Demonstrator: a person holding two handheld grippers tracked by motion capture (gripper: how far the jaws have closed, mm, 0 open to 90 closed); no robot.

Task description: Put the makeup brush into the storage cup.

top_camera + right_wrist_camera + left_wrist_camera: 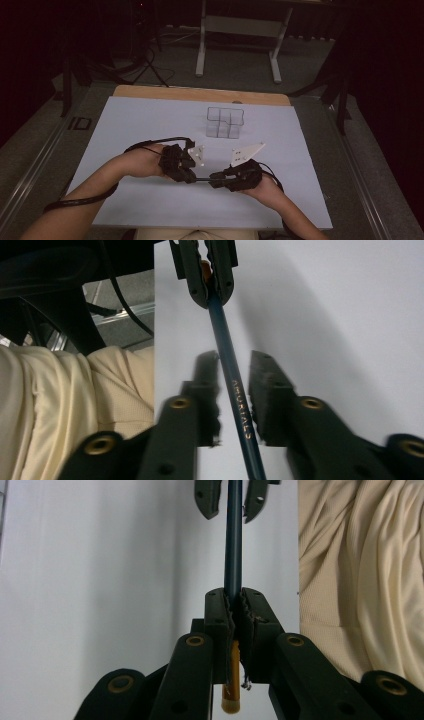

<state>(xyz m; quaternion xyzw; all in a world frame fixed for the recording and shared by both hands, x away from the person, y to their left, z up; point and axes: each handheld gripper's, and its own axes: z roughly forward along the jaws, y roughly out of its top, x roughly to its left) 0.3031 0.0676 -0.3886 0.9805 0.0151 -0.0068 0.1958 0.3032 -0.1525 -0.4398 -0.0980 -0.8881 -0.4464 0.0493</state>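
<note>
A dark blue pencil hangs level above the white table sheet, between my two hands. My left gripper is shut on it near its yellow end, which pokes out behind the jaws. The shaft runs straight ahead to my right gripper. In the right gripper view the pencil passes between my right gripper's jaws, and a narrow gap shows on each side, so the pads do not press on it. From above, the left gripper and right gripper face each other tip to tip.
A clear plastic box with several compartments stands on the sheet beyond the hands. A wooden edge borders the far side of the table. The person's cream clothing lies along the near edge. A white table frame stands on the floor behind.
</note>
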